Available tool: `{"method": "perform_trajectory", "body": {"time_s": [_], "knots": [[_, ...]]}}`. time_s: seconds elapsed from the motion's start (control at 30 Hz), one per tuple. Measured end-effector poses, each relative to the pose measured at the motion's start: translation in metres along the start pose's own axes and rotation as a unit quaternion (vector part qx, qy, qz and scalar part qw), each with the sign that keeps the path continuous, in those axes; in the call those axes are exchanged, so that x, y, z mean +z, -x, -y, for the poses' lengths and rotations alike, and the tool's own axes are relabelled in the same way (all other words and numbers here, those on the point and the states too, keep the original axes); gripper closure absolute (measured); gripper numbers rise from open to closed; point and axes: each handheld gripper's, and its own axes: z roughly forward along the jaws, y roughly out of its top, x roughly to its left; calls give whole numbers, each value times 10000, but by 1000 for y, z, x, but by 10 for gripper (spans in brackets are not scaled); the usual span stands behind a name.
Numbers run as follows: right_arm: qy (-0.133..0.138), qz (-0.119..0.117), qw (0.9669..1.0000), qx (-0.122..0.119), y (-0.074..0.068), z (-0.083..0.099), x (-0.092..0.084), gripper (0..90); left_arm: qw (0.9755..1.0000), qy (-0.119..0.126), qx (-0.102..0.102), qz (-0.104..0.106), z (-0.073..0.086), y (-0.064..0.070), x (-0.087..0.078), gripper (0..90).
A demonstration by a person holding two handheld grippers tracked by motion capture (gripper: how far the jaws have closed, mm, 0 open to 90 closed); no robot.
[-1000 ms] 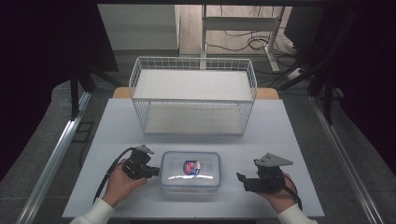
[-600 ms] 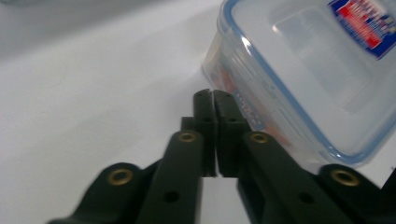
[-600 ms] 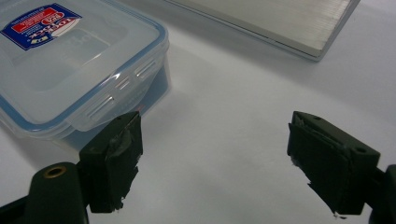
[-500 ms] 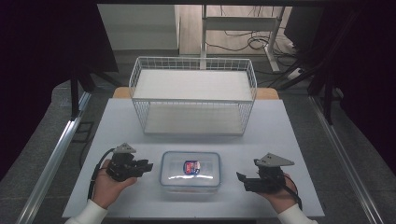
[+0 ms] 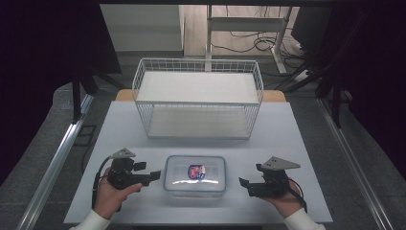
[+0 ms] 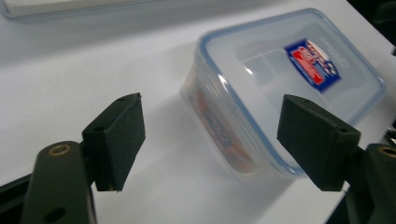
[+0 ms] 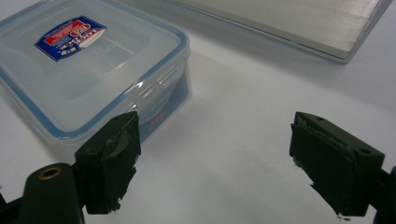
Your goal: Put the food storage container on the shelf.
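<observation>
1. High view: the left tool [image 5: 152, 176] has drawn back from the clear lidded box [image 5: 195, 174], its jaws having just been opening; the box is sitting on the white bench [image 5: 297, 143] between both tools.
2. Left gripper view: the jaws are standing wide apart, empty, the box [image 6: 280, 88] lying just beyond.
3. Right gripper view: the right tool [image 7: 212, 158] is gaping open, holding nothing, the box [image 7: 88, 65] lying near its left jaw.

The white surface [image 5: 287, 129] stands on a grey floor [image 5: 43, 129]. A metal rail [image 5: 52, 167] runs along the floor at its left, another rail [image 5: 354, 163] at its right. Dark curtains [image 5: 48, 43] hang on the far left, and more dark curtains [image 5: 368, 48] close the far right. Beyond the far edge, a pale desk frame [image 5: 249, 24] stands over loose cables [image 5: 261, 45] on a lighter floor, lit from above.
</observation>
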Motion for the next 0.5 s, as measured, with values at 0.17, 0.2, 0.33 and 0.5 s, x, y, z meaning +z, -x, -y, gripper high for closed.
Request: {"method": "perform_trajectory", "body": {"time_s": [0.17,0.2,0.33,0.5], "knots": [[-54,-200,9998,67,0,1,2,167,9999,18,-17,121,1,0,1,217],[-60,-227,9997,75,0,1,3,167,9999,19,-25,142,1,0,1,216],[-22,-383,9991,185,0,-1,4,167,9997,2,-86,216,0,0,4,212],[10,-664,9971,377,-1,-2,7,164,9989,96,-230,391,-1,0,7,200]]}}
